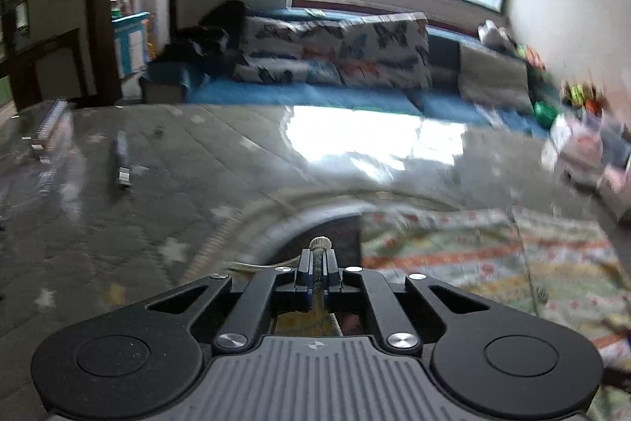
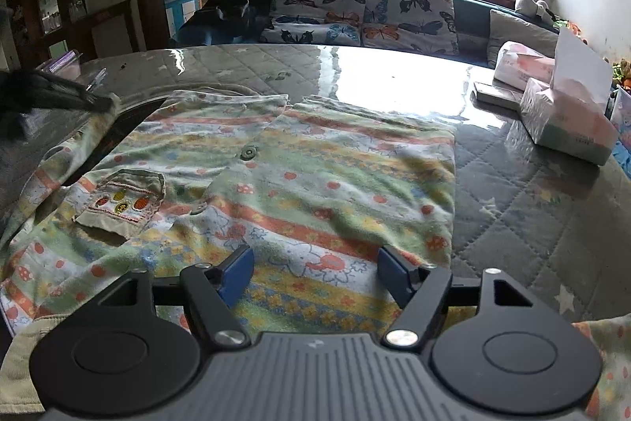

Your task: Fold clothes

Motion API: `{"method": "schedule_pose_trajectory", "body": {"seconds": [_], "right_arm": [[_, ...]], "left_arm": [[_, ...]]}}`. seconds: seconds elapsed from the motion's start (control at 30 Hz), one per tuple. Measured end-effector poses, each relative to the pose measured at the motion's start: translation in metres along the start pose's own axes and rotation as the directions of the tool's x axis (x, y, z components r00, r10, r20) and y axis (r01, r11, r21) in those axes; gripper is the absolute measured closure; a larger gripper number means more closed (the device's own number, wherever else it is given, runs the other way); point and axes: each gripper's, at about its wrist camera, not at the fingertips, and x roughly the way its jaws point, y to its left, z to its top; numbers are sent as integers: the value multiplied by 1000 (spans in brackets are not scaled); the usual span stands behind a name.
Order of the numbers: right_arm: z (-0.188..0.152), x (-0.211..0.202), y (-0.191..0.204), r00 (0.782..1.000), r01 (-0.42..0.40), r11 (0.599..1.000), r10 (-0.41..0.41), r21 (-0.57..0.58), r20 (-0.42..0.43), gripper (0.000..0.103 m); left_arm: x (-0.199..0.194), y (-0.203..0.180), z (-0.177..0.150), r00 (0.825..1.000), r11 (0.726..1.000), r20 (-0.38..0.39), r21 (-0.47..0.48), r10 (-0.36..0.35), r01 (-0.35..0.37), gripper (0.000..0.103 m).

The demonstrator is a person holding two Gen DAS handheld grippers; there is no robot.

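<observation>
Left tool (image 1: 318,265) is seen clenched on garment's cuff (image 1: 320,243), lifted at garment's left edge. Right tool (image 2: 315,273) is held released just over striped garment (image 2: 299,176), spread flat on worktop (image 2: 532,192).

Your garment (image 2: 299,184) is soft, fuzzy printed cloth with a matt nap; its sewn pocket (image 2: 122,202) looks like coarser ribbed fabric, and its button (image 2: 249,152) is dull. The bench (image 2: 524,208) wears a quilted, stitched cloth under a clear glossy sheet that throws back hard window glare. Your right gripper (image 2: 315,277) is matt black plastic with bright metal screws, smooth blue pads (image 2: 238,273) and a ribbed grey body. Your left gripper (image 1: 318,273) has the same finish. The tissue packs (image 2: 568,121) look like shiny plastic film. The cushions (image 2: 410,14) are printed matt fabric.
</observation>
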Motion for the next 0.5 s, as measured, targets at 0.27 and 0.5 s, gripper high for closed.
{"method": "schedule_pose_trajectory", "body": {"seconds": [0.27,0.5], "right_arm": [[1,2,3,1000,9,1000,-9,-4,1,26],[2,1,5,1000,16,1000,-17,-16,-6,25]], "left_arm": [[-76,57,-5,993,995,100,-91,59,-50,99],[-111,106,-48,985,978,54,-141,163,-154,99]]}}
